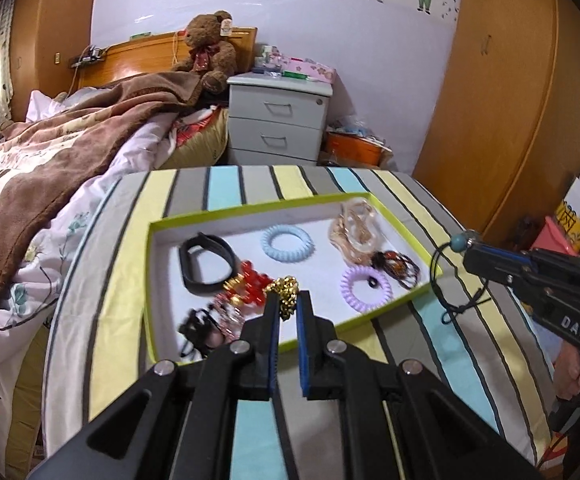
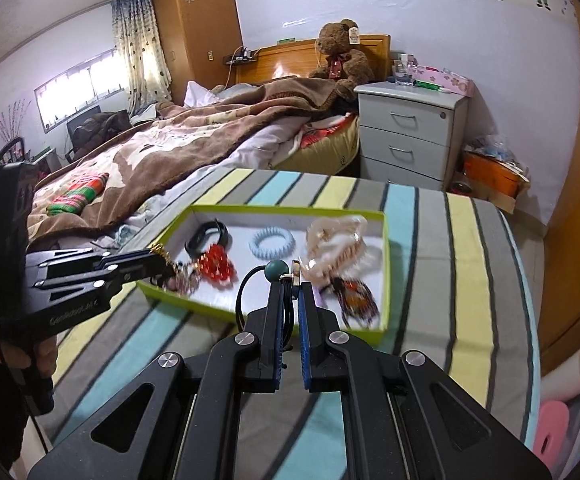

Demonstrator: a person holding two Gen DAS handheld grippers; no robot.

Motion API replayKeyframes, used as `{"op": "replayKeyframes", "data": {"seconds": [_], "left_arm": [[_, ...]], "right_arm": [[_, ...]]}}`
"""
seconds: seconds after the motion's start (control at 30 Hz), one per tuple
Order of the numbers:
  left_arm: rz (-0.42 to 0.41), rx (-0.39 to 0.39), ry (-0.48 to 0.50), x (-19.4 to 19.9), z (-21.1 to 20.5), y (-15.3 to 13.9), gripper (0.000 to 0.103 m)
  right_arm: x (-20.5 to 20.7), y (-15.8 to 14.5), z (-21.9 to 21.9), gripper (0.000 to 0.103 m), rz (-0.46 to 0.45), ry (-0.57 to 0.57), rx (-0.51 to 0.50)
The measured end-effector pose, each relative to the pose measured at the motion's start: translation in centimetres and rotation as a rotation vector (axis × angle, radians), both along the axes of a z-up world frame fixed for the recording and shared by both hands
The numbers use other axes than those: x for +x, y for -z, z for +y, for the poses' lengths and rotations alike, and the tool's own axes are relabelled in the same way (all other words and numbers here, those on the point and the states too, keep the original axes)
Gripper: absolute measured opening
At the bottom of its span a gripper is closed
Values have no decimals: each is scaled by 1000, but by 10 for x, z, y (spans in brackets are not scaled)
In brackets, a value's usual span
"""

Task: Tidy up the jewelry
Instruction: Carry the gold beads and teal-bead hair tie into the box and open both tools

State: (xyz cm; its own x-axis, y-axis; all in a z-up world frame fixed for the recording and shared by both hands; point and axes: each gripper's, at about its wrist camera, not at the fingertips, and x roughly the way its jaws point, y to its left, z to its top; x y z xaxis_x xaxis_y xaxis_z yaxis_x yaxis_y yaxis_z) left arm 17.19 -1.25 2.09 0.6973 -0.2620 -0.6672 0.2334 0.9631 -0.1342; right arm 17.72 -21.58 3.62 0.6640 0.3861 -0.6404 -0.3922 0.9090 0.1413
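Gold chain [image 1: 286, 294] is hanging pinched in the left gripper [image 1: 288, 300], over the near edge of the green-rimmed tray [image 1: 250, 196], its length dropping straight down between the tips. Beside it, the right gripper [image 2: 292, 294] is clamping a black cord necklace [image 2: 246, 292] with a teal bead [image 2: 275, 271], the loop dangling just outside the tray's near right corner. Inside the tray are lying a black band [image 1: 206, 258], a blue coil tie [image 1: 287, 242], a purple coil tie [image 1: 366, 286], red beads [image 1: 252, 280] and a pale chain bundle [image 1: 354, 232]. The tray is sitting on the striped cushion [image 1: 430, 200].
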Motion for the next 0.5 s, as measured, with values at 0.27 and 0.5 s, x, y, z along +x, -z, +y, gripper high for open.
{"op": "replayKeyframes", "data": {"seconds": [0.27, 0.5], "left_arm": [[-3, 3, -28, 14, 17, 2, 8], [51, -11, -11, 21, 17, 26, 8]], "right_arm": [[48, 6, 34, 7, 37, -36, -27], [78, 31, 64, 7, 94, -68, -99]]}}
